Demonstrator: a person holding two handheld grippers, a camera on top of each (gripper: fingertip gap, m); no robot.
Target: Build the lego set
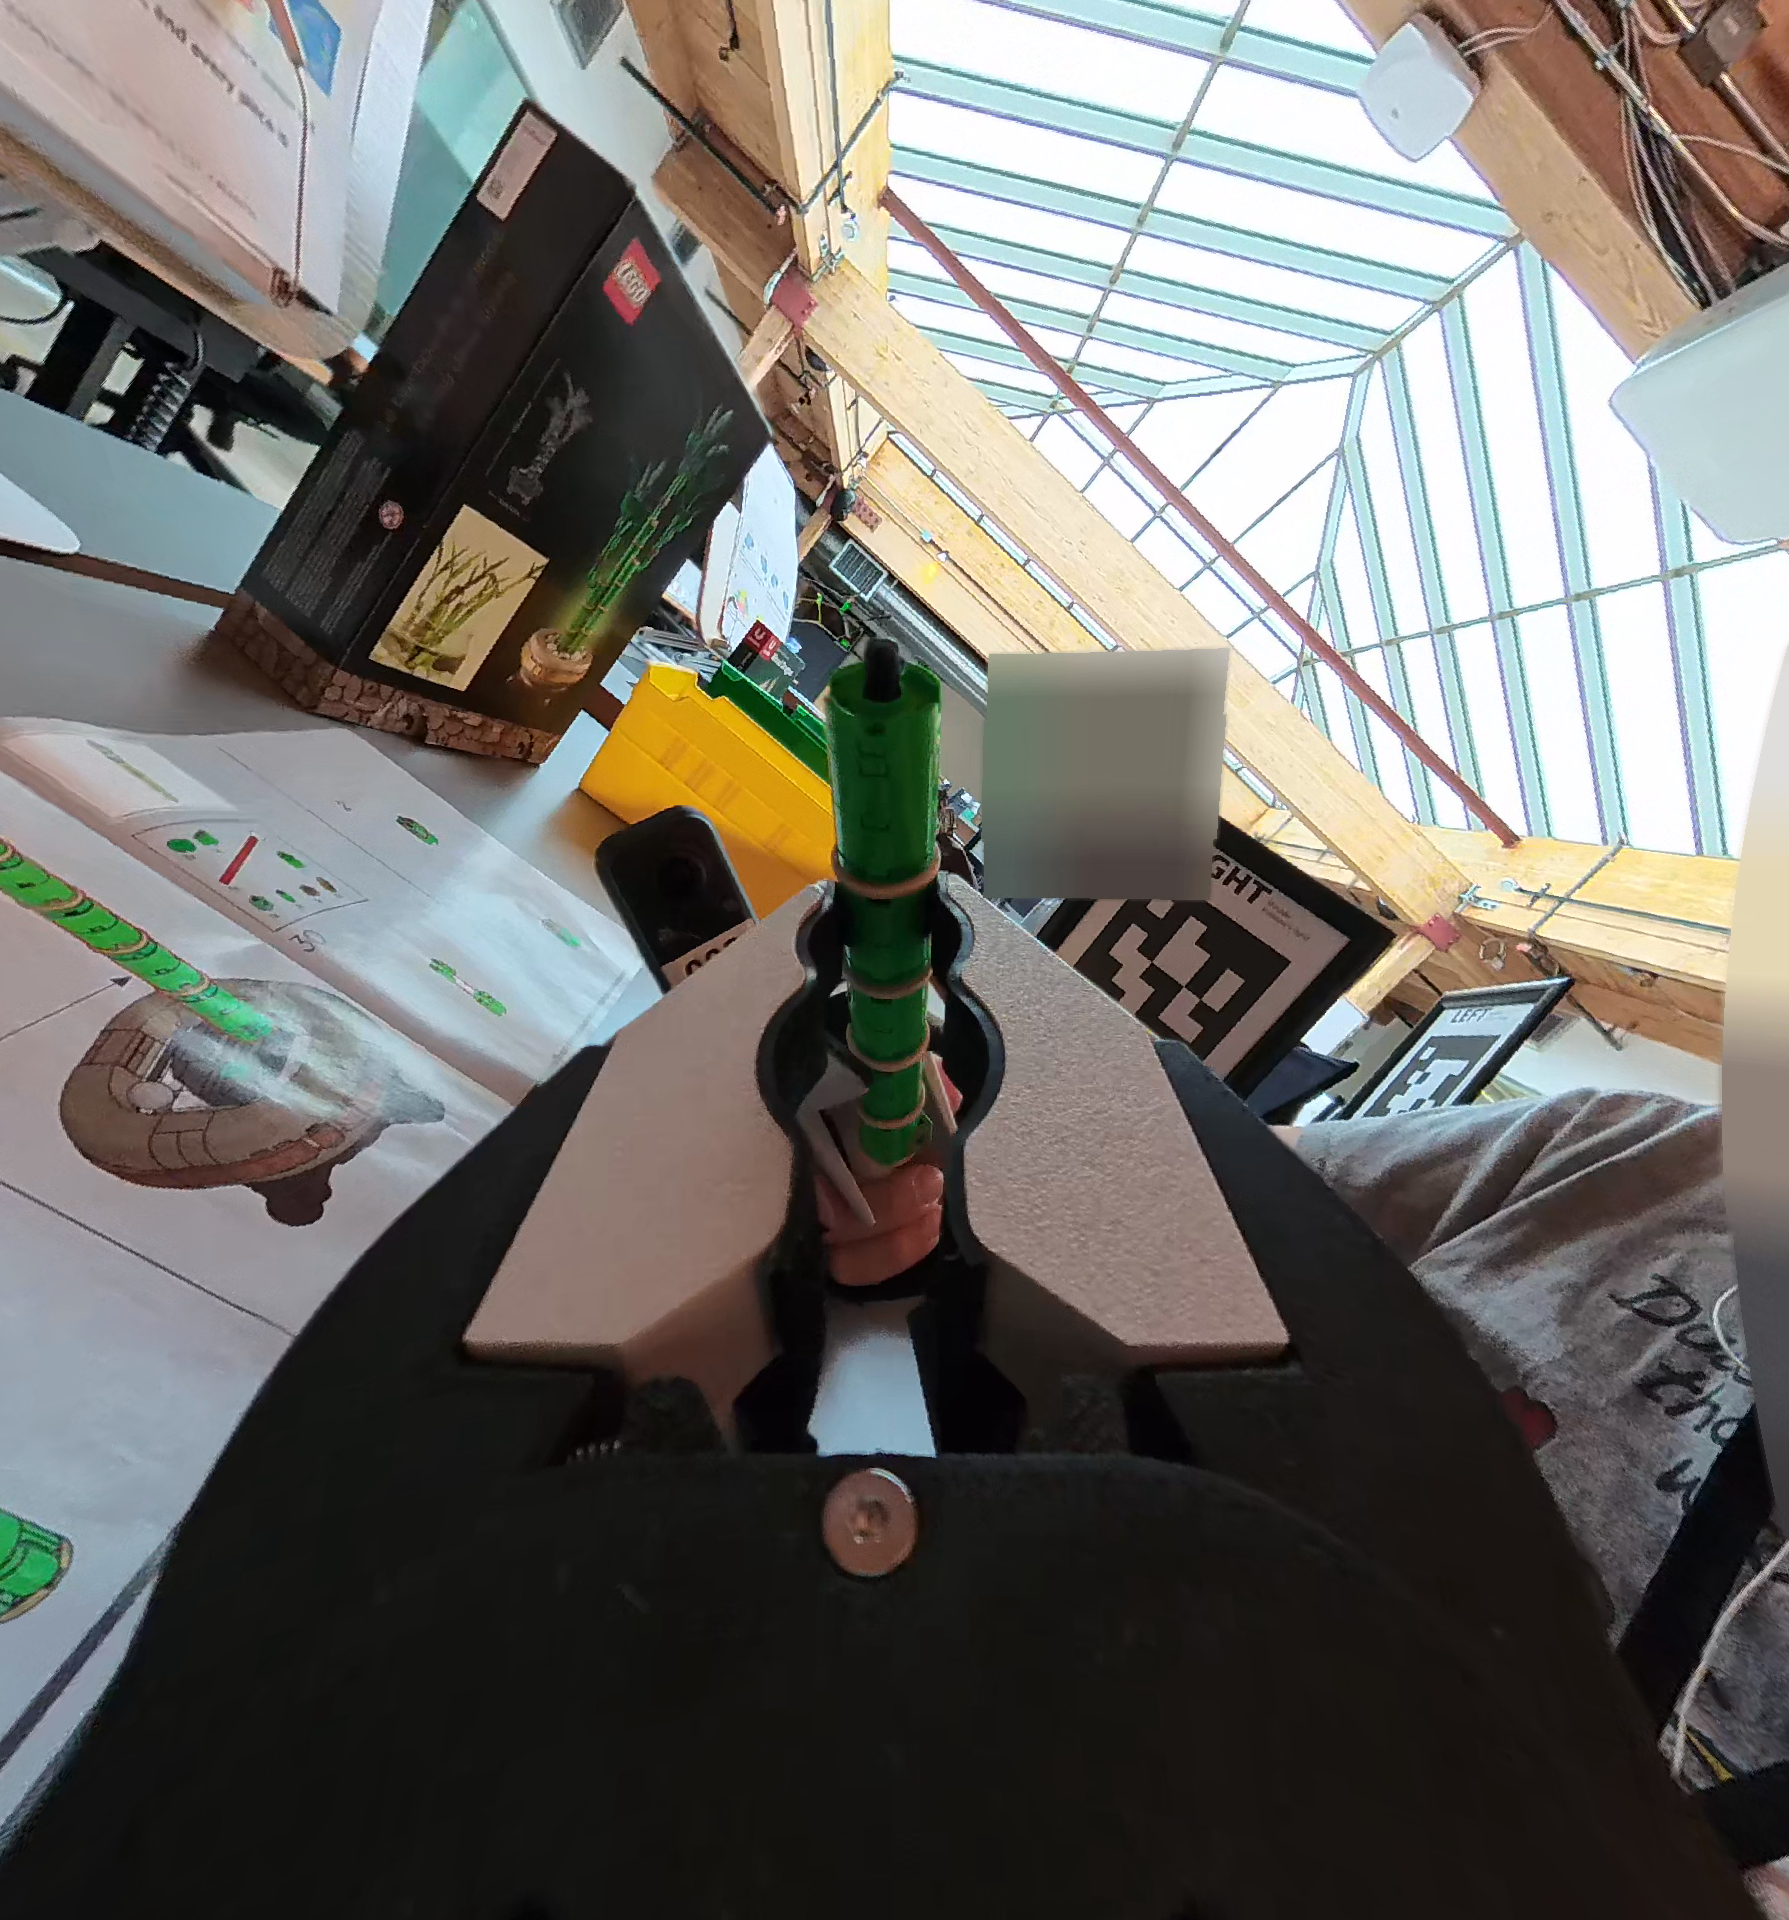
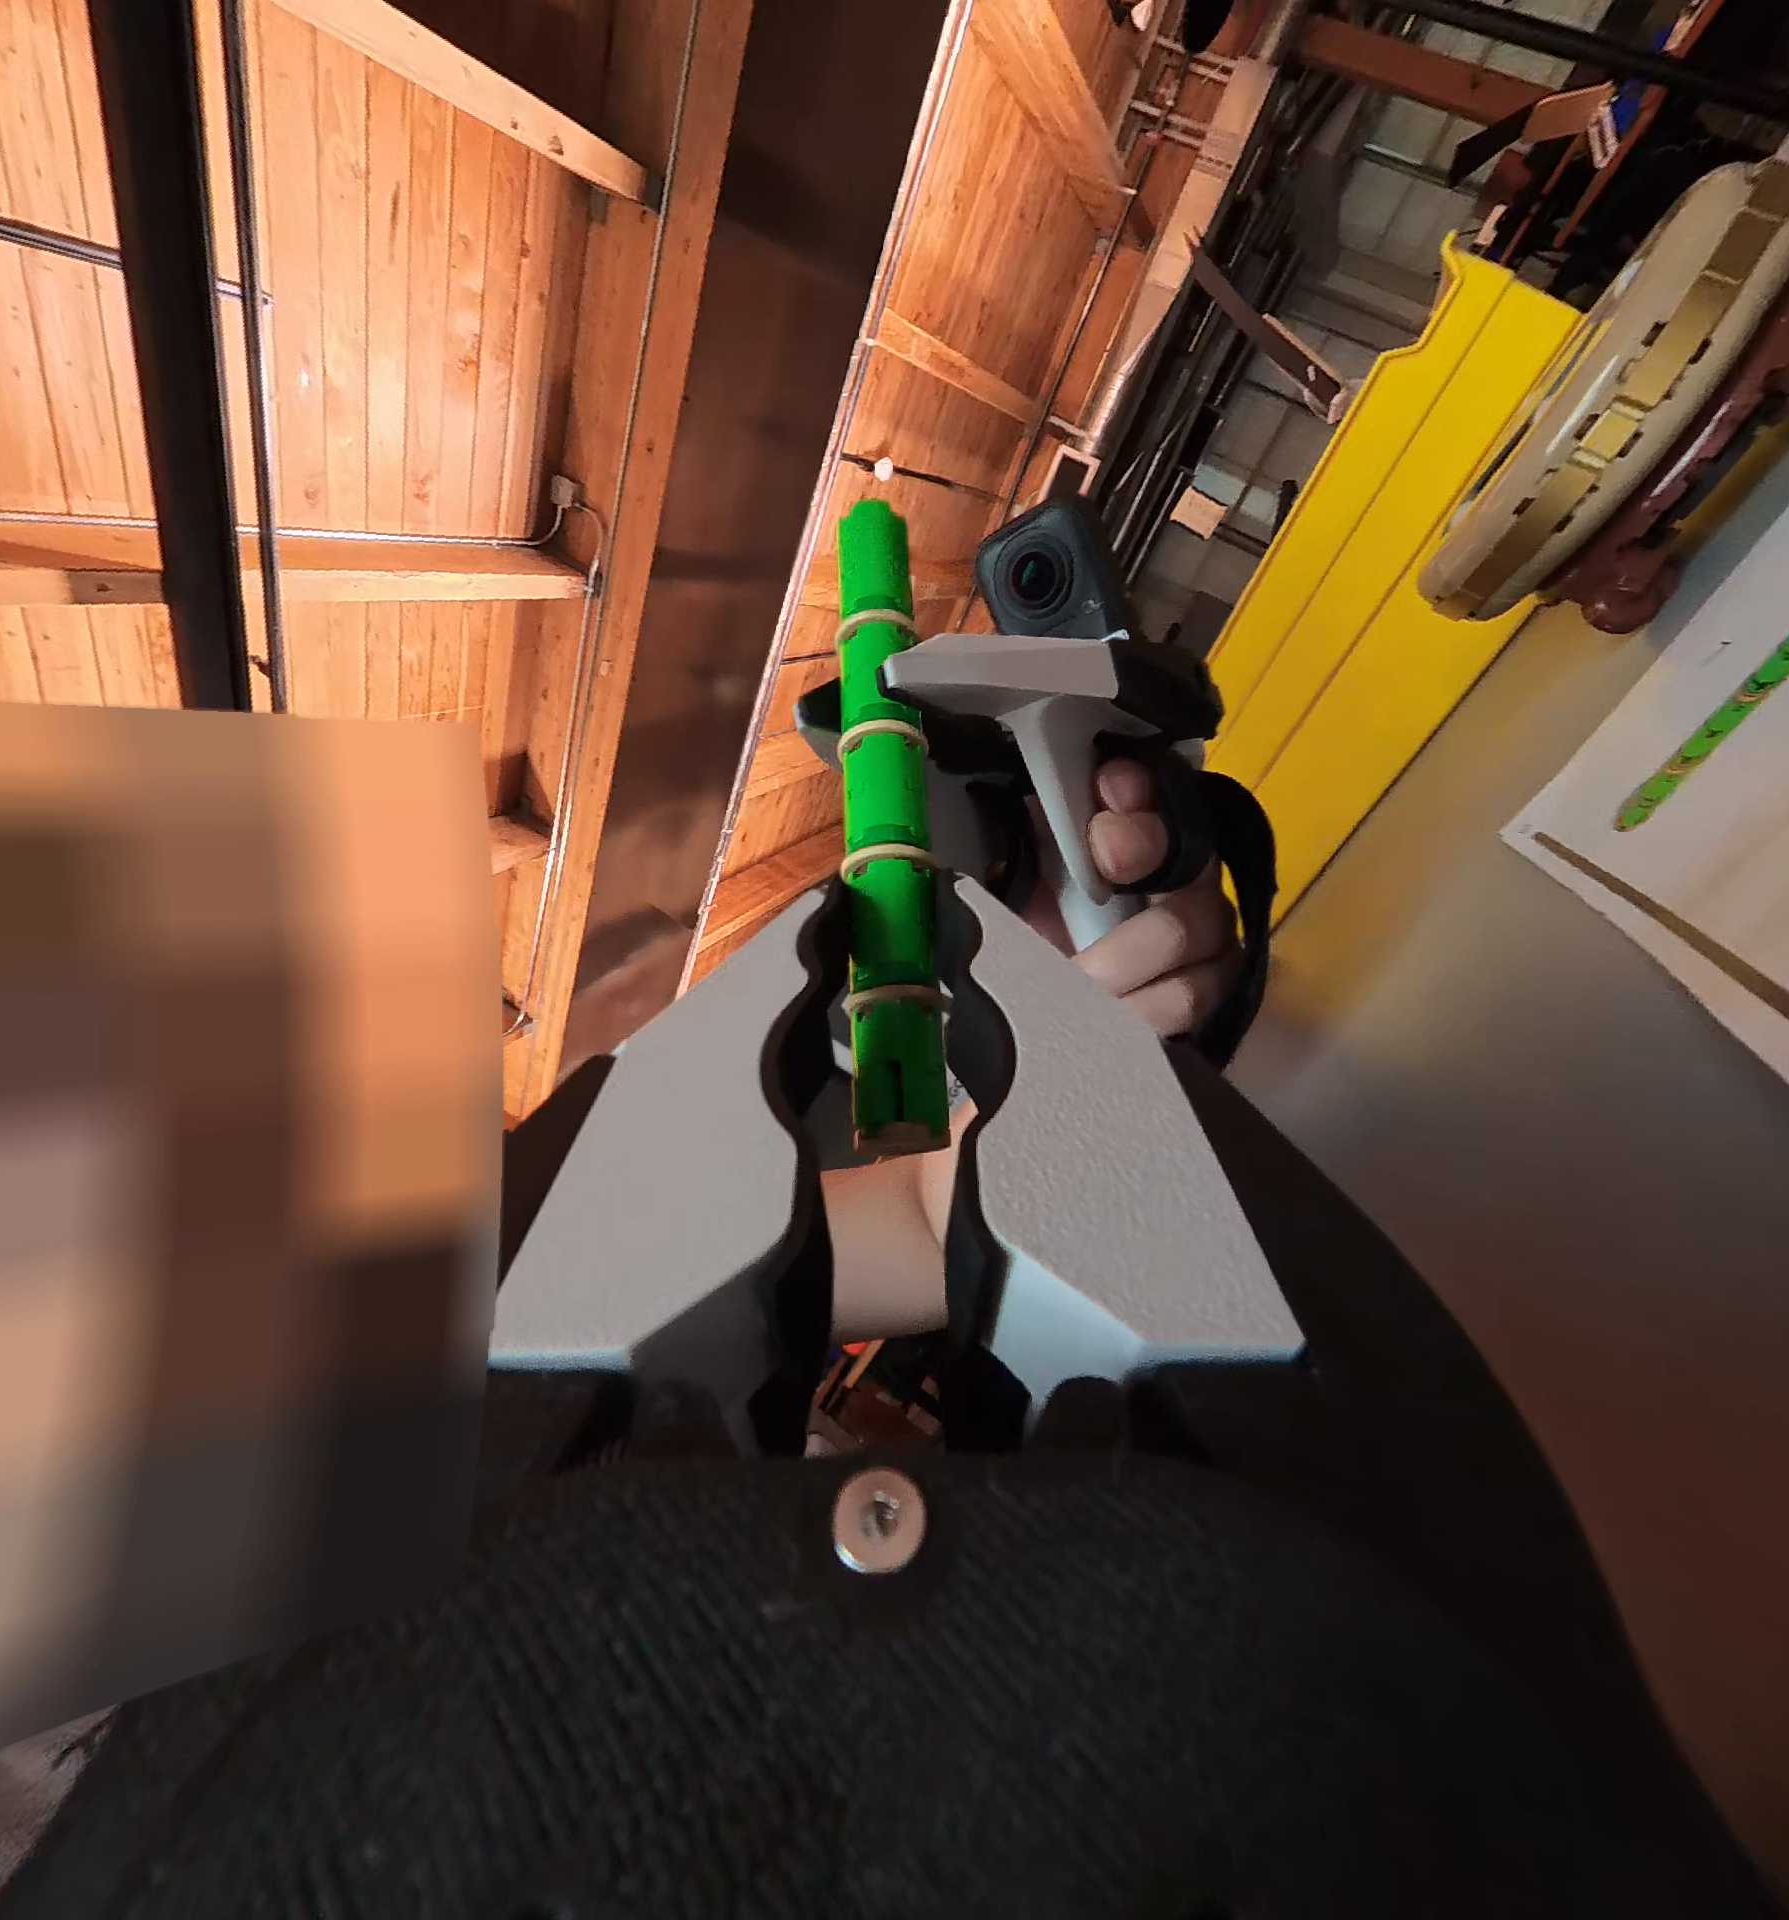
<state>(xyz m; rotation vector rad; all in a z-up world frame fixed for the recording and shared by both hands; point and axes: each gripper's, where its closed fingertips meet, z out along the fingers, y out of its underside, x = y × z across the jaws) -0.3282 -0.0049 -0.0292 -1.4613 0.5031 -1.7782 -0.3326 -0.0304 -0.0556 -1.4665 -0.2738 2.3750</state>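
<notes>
A green bamboo stalk (image 1: pixel 882 790) of stacked round bricks with tan rings is held in the air, a black axle tip at its top end. My left gripper (image 1: pixel 882 909) is shut on its middle. My right gripper (image 2: pixel 895 894) is shut on the same stalk (image 2: pixel 874 623) near its other end, which sits between the fingers. The left gripper (image 2: pixel 854 707) also shows farther up the stalk in the right wrist view. The tan and brown pot base (image 2: pixel 1617 416) stands on the table at the right.
The open instruction booklet (image 1: pixel 246 935) lies on the grey table at left, with the black set box (image 1: pixel 516 468) behind it. A yellow bin (image 1: pixel 713 769) stands past the booklet and also shows in the right wrist view (image 2: pixel 1389 582). A person's grey shirt (image 1: pixel 1544 1247) is close at right. My two grippers' fingertips are within a few centimetres of each other.
</notes>
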